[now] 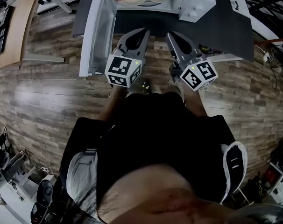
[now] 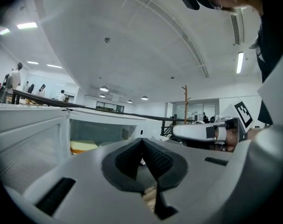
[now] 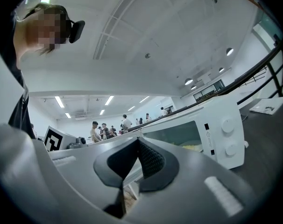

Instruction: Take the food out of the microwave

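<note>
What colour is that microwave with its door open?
White. The microwave shows best in the right gripper view, where its front panel is clearly seen.

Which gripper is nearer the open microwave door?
Left. The left gripper is close beside the open door; the right gripper is farther over, toward the microwave's knobs.

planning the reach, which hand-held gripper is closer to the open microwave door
The left hand-held gripper: it is the one next to the swung-open door, while the right hand-held gripper lies farther over, below the knobs.
</note>
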Available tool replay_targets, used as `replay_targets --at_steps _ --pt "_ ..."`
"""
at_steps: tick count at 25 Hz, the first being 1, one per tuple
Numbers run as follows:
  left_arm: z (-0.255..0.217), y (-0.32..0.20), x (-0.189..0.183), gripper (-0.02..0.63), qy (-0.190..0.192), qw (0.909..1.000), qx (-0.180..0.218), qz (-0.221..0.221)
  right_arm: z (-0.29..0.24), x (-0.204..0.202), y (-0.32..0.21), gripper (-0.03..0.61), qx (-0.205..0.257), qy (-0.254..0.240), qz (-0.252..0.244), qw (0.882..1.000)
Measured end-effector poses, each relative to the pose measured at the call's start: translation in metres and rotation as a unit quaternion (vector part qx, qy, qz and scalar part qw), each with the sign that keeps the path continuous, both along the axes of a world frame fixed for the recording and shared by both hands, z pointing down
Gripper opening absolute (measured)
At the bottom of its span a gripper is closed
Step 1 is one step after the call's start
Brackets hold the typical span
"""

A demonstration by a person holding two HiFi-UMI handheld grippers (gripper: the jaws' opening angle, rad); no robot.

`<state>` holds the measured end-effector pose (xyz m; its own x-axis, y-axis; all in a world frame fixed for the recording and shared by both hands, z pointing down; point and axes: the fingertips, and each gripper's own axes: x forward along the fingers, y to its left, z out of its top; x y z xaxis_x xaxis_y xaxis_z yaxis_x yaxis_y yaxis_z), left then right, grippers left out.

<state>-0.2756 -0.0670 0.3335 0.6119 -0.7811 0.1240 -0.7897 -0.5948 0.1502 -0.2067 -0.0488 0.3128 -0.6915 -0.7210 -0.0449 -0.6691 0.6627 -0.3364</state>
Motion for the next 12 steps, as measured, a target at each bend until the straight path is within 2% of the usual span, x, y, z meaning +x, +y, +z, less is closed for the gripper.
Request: replay_targets --at_steps 12 --pt "-0.002 0.000 0.012 0.002 0.000 0.9994 0.007 0.035 0.000 0.013 0.003 -0.001 -0.013 -0.013 0.039 0.999"
